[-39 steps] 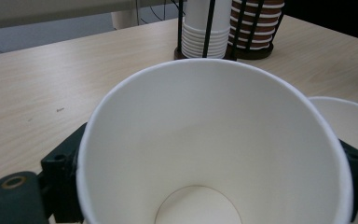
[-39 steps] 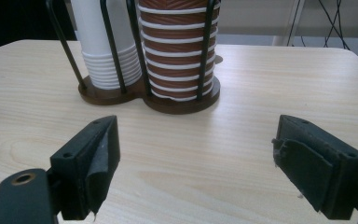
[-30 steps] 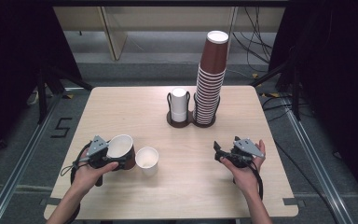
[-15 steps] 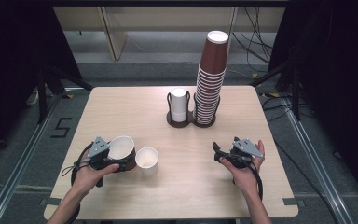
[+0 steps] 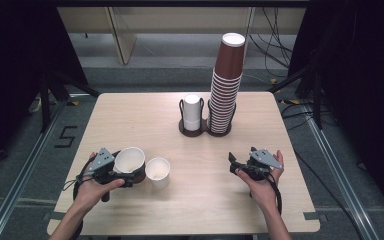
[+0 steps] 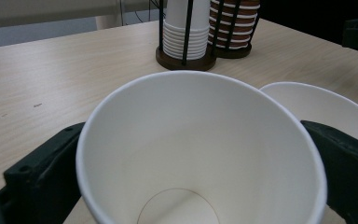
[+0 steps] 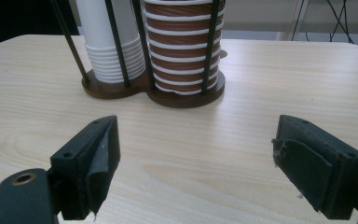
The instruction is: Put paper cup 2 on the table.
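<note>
Pale wooden counter [image 5: 190,210] with cup rack [image 5: 205,131] at rear: the left claw [image 5: 130,176], its jaws just opening, brackets a brown cup [image 5: 130,162] set beside a white cup [image 5: 158,171], release seemingly underway; right claw [image 5: 236,164] open, empty.

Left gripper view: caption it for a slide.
Brown paper cup between the left gripper's just-opened jaws, white cup beside it.

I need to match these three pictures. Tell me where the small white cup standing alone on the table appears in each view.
High view: the small white cup stands at lower left, just right of the brown cup between the left gripper's jaws.
Left gripper view: its rim peeks out at the right, behind the brown cup.
Right gripper view: not in it.
Shared landmark: the cup holder.
</note>
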